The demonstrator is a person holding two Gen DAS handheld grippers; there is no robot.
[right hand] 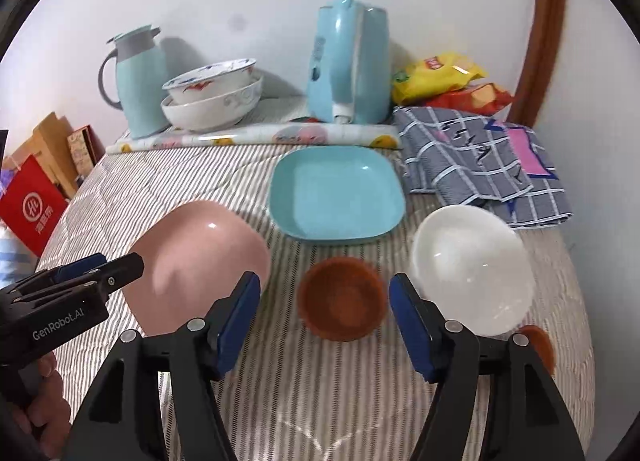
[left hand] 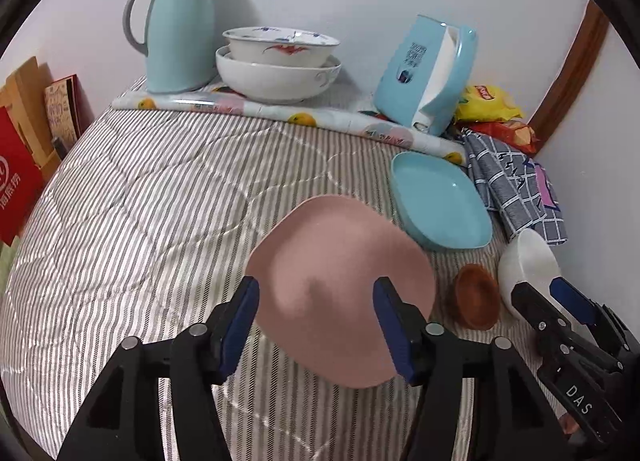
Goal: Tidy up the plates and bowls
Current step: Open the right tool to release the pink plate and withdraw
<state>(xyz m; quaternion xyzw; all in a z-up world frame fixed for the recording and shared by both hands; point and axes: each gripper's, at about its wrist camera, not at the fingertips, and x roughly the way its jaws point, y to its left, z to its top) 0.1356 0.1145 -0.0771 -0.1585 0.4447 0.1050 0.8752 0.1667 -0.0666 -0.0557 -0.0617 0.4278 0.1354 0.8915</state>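
Note:
A pink plate [left hand: 340, 285] [right hand: 200, 261] lies on the striped cloth. My left gripper [left hand: 316, 321] is open, its jaws on either side of the plate's near part; it also shows in the right wrist view [right hand: 116, 267]. A blue square plate [left hand: 440, 201] [right hand: 336, 193] lies behind. A small brown bowl [left hand: 476, 297] [right hand: 342, 299] sits in front of it. A white bowl [left hand: 528, 261] [right hand: 472, 265] is to the right. My right gripper [right hand: 324, 317] [left hand: 552, 297] is open, just before the brown bowl. Two white patterned bowls [left hand: 280, 65] [right hand: 212, 97] are stacked at the back.
A teal thermos jug [left hand: 176, 29] [right hand: 140, 81] and a blue tissue holder [left hand: 428, 73] [right hand: 348, 61] stand at the back. A checked cloth [right hand: 480, 157] and snack bags [right hand: 440, 77] lie at the right. Red and brown boxes [right hand: 36, 201] stand left of the table. A brown saucer [right hand: 538, 345] lies near right.

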